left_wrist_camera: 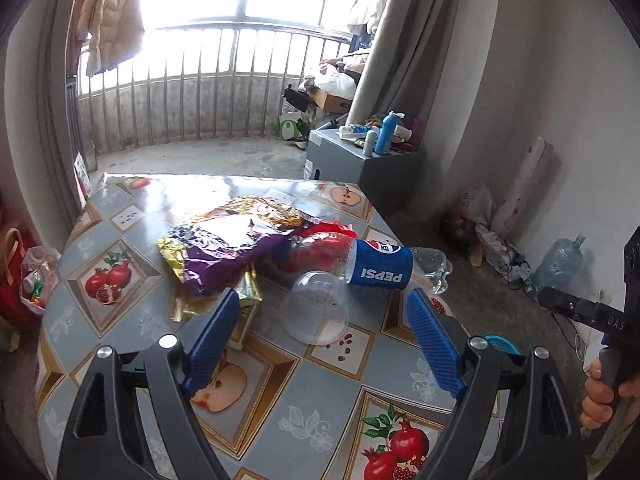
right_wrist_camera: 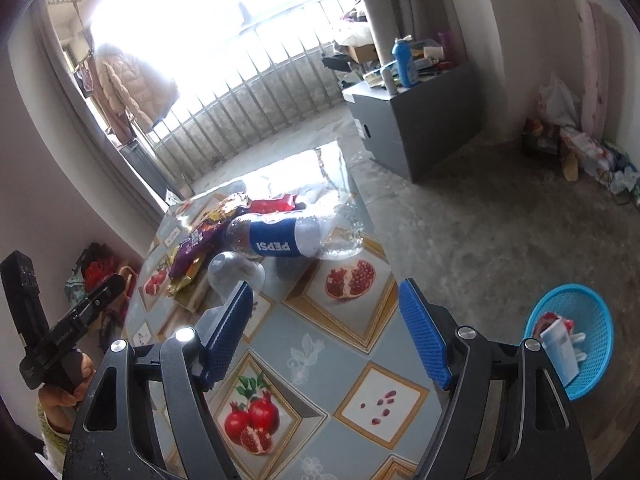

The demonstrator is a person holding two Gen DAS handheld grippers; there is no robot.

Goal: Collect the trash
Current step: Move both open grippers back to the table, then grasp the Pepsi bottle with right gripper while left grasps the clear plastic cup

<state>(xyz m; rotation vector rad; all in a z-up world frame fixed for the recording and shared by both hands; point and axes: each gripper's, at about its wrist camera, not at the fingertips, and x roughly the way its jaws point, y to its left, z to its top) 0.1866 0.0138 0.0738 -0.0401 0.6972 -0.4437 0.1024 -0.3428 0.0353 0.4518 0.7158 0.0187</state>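
An empty Pepsi bottle (left_wrist_camera: 380, 266) lies on its side on the fruit-pattern table (left_wrist_camera: 280, 380). A clear plastic cup (left_wrist_camera: 316, 306) lies on its side in front of it. A purple and gold snack bag (left_wrist_camera: 224, 252) and a red wrapper (left_wrist_camera: 336, 228) lie behind. My left gripper (left_wrist_camera: 322, 320) is open and empty, jaws either side of the cup, just short of it. My right gripper (right_wrist_camera: 326, 312) is open and empty above the table, short of the bottle (right_wrist_camera: 280, 240) and cup (right_wrist_camera: 234, 270). A blue trash basket (right_wrist_camera: 576, 336) with some trash stands on the floor at the right.
A grey cabinet (right_wrist_camera: 416, 120) with bottles on top stands beyond the table. Bags and clutter lie along the right wall (right_wrist_camera: 580, 148). A water jug (left_wrist_camera: 560, 264) stands on the floor. Red bags (left_wrist_camera: 20, 280) sit left of the table. A balcony railing (left_wrist_camera: 200, 92) is behind.
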